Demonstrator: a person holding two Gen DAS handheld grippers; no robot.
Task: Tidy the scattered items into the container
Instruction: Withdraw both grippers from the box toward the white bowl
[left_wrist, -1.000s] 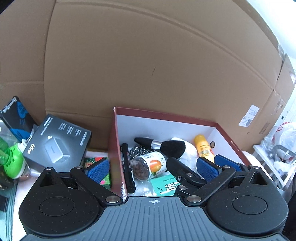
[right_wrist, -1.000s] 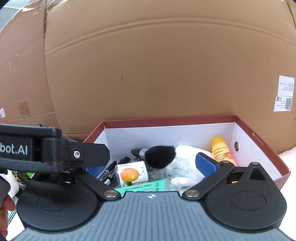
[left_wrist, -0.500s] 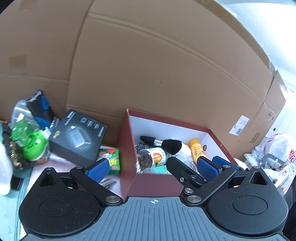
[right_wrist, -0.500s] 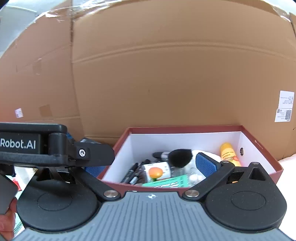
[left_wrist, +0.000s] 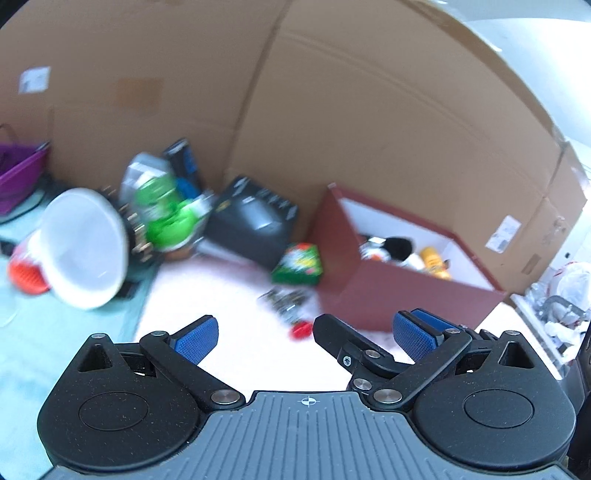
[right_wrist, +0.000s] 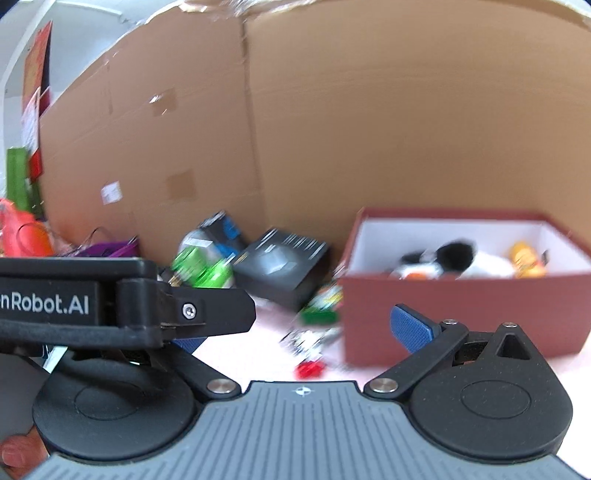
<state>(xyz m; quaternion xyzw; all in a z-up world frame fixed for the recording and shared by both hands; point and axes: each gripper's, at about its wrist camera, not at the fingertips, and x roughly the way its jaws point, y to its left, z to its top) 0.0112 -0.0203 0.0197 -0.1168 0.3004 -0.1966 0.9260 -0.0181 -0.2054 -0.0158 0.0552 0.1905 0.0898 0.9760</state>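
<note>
The dark red box (left_wrist: 373, 295) (right_wrist: 443, 317) holds a black brush (left_wrist: 397, 246) (right_wrist: 456, 254), a yellow bottle (left_wrist: 434, 260) (right_wrist: 524, 258) and other items. On the pink cloth to its left lie a green packet (left_wrist: 297, 264) (right_wrist: 319, 310) and a small blurred bundle with a red end (left_wrist: 291, 308) (right_wrist: 308, 356). My left gripper (left_wrist: 304, 334) is open and empty, a short way in front of the bundle. My right gripper (right_wrist: 297, 336) is open too, its left pad half hidden behind the left gripper's body (right_wrist: 110, 302).
A black carton (left_wrist: 251, 221) (right_wrist: 284, 266), a green toy (left_wrist: 166, 218) (right_wrist: 199, 269), a white bowl (left_wrist: 85, 243) and a purple basket (left_wrist: 18, 177) crowd the left. Cardboard walls (left_wrist: 332, 110) close the back. Both views are motion-blurred.
Both grippers have pulled back from over the box and swung left. The box now sits farther away at the right, and the clutter on the left has come into view.
</note>
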